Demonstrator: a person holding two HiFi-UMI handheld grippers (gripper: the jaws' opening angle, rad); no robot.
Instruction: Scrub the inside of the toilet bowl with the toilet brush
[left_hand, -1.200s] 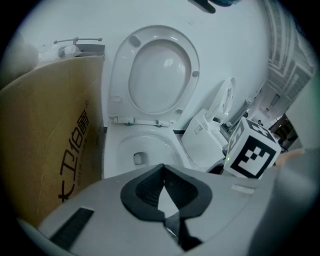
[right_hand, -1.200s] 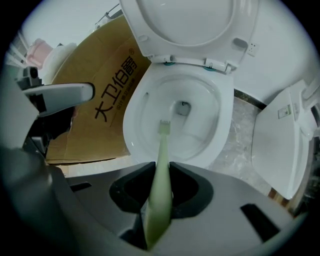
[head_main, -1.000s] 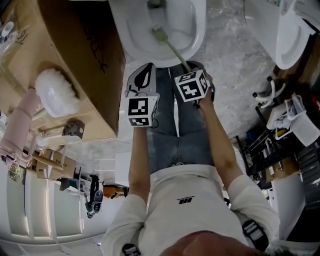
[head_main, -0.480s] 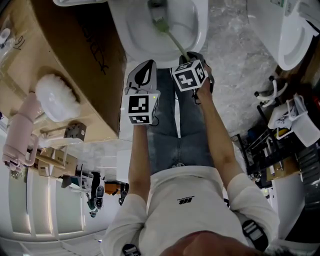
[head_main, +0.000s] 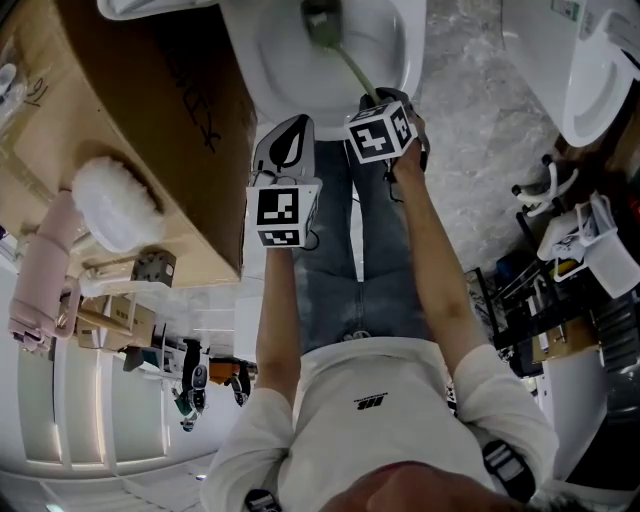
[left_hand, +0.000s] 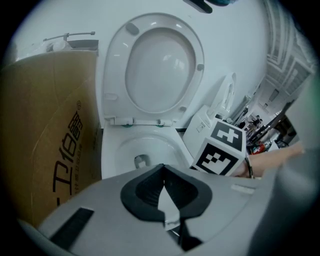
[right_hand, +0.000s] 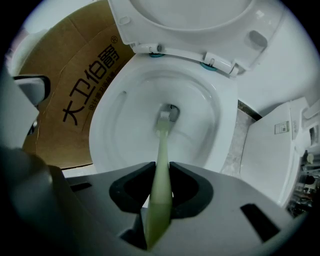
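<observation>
The toilet bowl (right_hand: 120, 130) opens ahead of and below the right gripper (right_hand: 160, 172), with its lid (right_hand: 200, 20) tipped up beyond. A cardboard box (right_hand: 75, 90) stands just beside the bowl, off to the left of the fingers (right_hand: 187, 192).

The main risk, as I judge it, is the grip. The toilet brush (right_hand: 161, 150) has a thin, smooth, pale green handle, and the fingers clench it far from the working end. A hard push against the bowl wall could lever the handle round or slide it between the pads. A quick stroke could also flick water over the rim onto the box. The brush head (right_hand: 165, 117) sits right at the drain opening, so it might catch there.

The handle runs straight out from between the right fingers, forward and down, and the head touches the bottom of the bowl well ahead of them.

The left gripper (left_hand: 162, 172) hovers just beside the right one, its fingers (left_hand: 142, 192) pressed together on nothing, with the bowl ahead of them.
</observation>
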